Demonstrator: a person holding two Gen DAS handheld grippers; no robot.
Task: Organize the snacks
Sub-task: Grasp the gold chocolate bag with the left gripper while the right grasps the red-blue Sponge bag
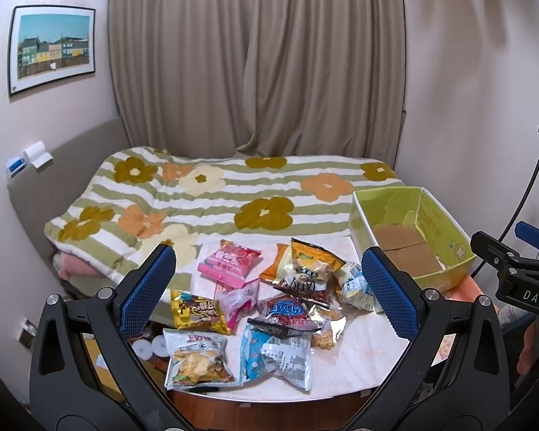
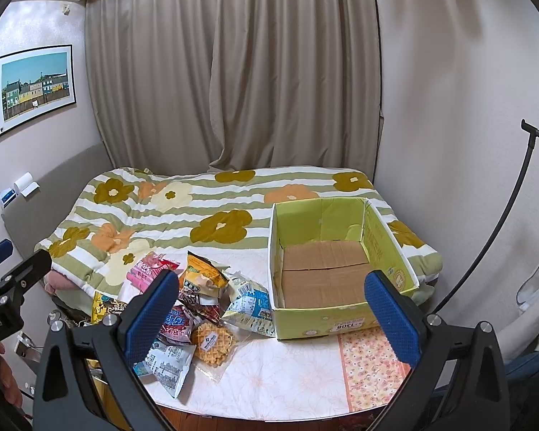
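Several snack packets lie in a loose heap on the white-covered table (image 1: pixel 370 352): a pink packet (image 1: pixel 228 262), a yellow one (image 1: pixel 197 310), a corn-chip bag (image 1: pixel 196 362), a blue-white bag (image 1: pixel 276 359) and a waffle packet (image 2: pixel 212 343). An open green cardboard box (image 2: pixel 341 269) stands empty at the table's right. My left gripper (image 1: pixel 269 287) hangs open above the heap, holding nothing. My right gripper (image 2: pixel 273 309) hangs open in front of the box, between the heap and the box's near wall. The right gripper's body (image 1: pixel 517 273) shows at the left wrist view's right edge.
A bed with a flowered striped quilt (image 2: pixel 204 208) lies behind the table, with curtains (image 2: pixel 233 72) beyond it. A black lamp arm (image 2: pixel 485 244) curves up on the right. White rolls (image 1: pixel 151 348) sit below the table's left edge. A person's hand (image 1: pixel 531 352) is at the right.
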